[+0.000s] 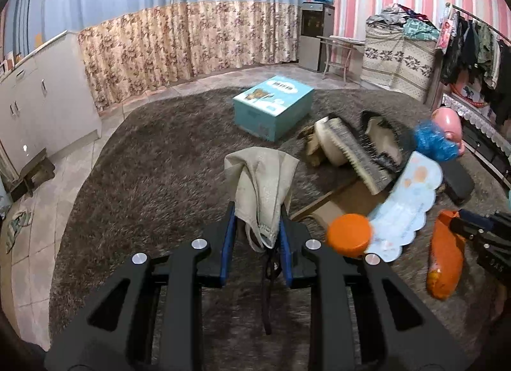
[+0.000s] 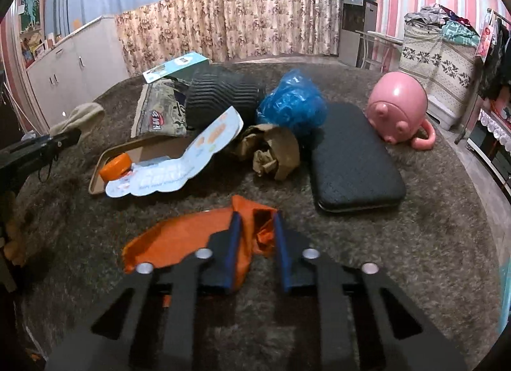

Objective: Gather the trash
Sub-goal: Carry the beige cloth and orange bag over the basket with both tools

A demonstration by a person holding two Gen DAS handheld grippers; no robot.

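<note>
Left gripper [image 1: 257, 236]: clenched on a beige cloth bag [image 1: 262, 185]; the bag is pinched low down so its body stands up above the jaws, clear of the carpet [image 1: 153, 160]; a dark cord hangs below the jaws; likely the sack meant to take the trash
Right gripper [image 2: 255, 236]: closed on an orange plastic wrapper [image 2: 179, 240]; no earlier picture to compare; the pads nip one crumpled end while the rest lies flat on the carpet to the left; a grip at the end should let it lift free without dragging
Trash not yet gathered: a crumpled brown paper ball [image 2: 271, 150] and a blue plastic bag [image 2: 293, 105] lie just beyond the wrapper, near each other; a pale printed card [image 2: 179, 160] rests across a shallow cardboard tray [image 2: 127, 153] beside an orange lid [image 2: 116, 165]
Other things: a black pad [image 2: 351, 163], a pink toy [image 2: 396, 109] and a blue box [image 1: 271, 105] sit on the carpet, probably not trash
Stage: early, I judge; most litter lies loose
Risk: thin wrapper may slip or tear
</note>
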